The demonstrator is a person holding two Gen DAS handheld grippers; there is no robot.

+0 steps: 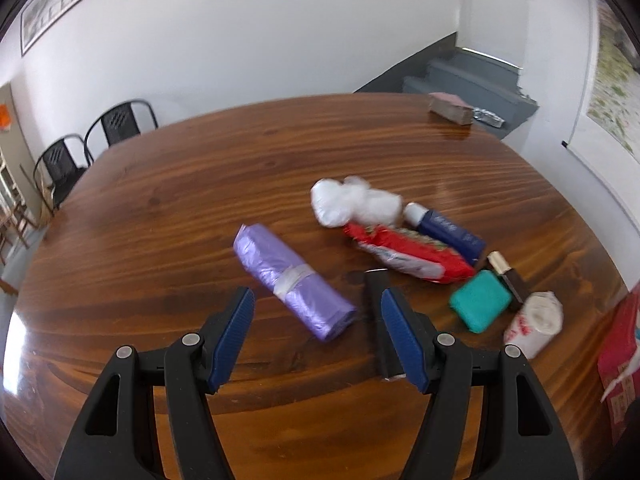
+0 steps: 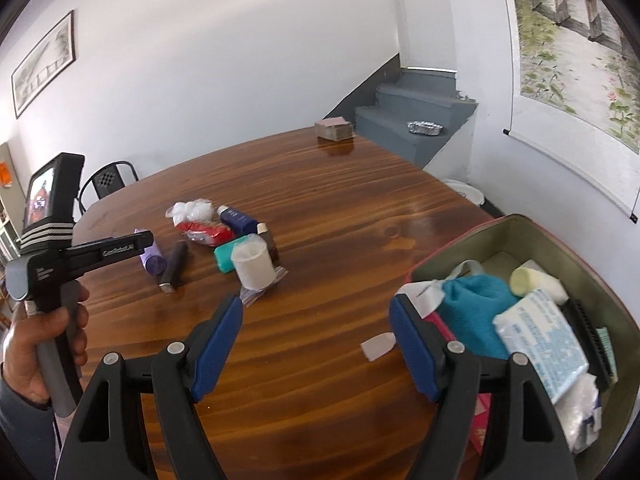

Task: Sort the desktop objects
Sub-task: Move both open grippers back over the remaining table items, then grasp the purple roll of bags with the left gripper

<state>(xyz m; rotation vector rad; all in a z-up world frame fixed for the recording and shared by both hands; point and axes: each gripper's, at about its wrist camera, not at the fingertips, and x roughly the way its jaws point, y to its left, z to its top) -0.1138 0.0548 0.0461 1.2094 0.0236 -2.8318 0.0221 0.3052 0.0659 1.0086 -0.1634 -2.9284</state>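
— Progress? 
— Partly sorted: storage box (image 2: 560,240) right of right gripper (image 2: 316,320) already holding several packs. 
— Remaining? 
— Purple bag roll (image 1: 292,280) between left gripper (image 1: 316,312) jaws, ungripped; red packet (image 1: 404,252), teal case (image 1: 480,300) beyond. Both jaws released, empty.

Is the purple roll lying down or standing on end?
Lying down: the purple roll rests lengthwise on the table, taped around its middle.

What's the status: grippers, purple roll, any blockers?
Left gripper open, empty, above purple roll. Right gripper open, empty, beside box. Black bar close beside roll.
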